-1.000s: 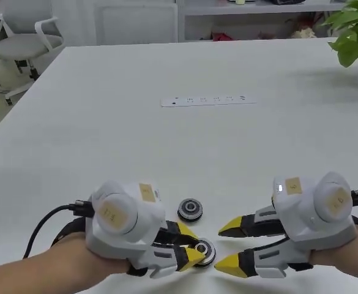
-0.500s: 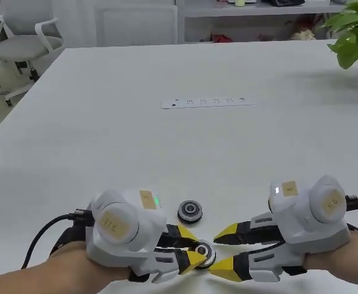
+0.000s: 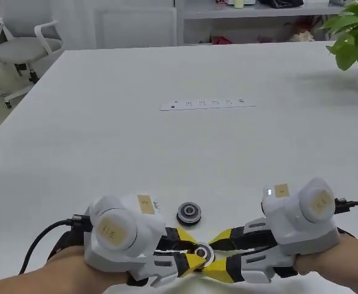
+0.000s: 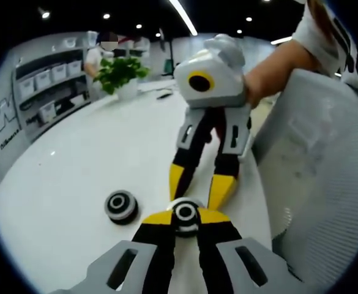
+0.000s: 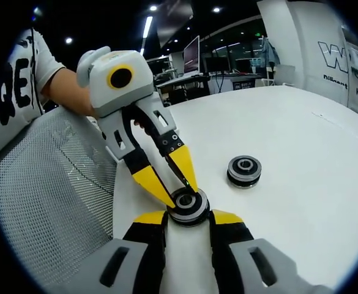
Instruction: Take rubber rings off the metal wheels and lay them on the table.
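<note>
Both grippers nip the same near wheel [image 3: 202,252]. The left gripper [image 3: 191,250] has its jaws shut on it from the left. The right gripper [image 3: 219,253] has its jaws squeezed onto it from the right. This wheel sits close to the near edge of the table [image 3: 166,159]. Lots of bare table lies far and to both sides. A second wheel [image 3: 190,212] lies just beyond, apart. A power strip [image 3: 207,103] is far off, and a plant [image 3: 353,33] is far right. One second ago the right jaws were wide open, away from the wheel.
</note>
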The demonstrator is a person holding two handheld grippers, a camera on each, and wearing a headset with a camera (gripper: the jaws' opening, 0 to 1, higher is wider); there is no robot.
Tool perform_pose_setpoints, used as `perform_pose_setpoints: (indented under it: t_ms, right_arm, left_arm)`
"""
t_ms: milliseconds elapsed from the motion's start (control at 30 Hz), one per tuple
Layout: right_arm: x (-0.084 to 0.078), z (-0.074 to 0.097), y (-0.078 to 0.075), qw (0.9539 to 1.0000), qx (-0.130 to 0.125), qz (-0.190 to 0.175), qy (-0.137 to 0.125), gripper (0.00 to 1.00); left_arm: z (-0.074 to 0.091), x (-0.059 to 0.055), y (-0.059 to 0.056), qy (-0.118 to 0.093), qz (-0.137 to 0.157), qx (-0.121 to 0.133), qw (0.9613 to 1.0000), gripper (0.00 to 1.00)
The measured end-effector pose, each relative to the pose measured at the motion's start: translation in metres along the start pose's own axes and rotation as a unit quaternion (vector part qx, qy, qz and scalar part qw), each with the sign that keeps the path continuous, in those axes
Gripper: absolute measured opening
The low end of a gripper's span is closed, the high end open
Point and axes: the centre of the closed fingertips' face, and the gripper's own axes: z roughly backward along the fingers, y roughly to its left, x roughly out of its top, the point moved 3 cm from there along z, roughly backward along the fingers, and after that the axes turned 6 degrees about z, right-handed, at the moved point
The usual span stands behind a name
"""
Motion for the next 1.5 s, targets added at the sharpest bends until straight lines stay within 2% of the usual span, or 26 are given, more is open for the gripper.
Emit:
perform_pose_setpoints:
  t_ms: [600, 867, 1500]
  right_arm:
    - [-0.0032, 0.0055, 0.0002, 0.9999, -0.002, -0.013, 0.001, 0.18]
    - [-0.0065, 0.0078, -0.0013, 0.9999, -0.005, -0.013, 0.01, 0.12]
    - [-0.0066, 0.0079, -0.0007, 0.9996, -0.006, -0.024, 0.009, 0.09]
  left_arm:
    - [0.0004, -0.0004, -0.0007, -0.002, 0.0, 0.003, 1.0, 0.13]
    - [0.0002, -0.0004, -0.0005, 0.0, -0.002, 0.004, 1.0, 0.13]
    - [0.0002, -0.0005, -0.0004, 0.0, -0.002, 0.003, 1.0, 0.14]
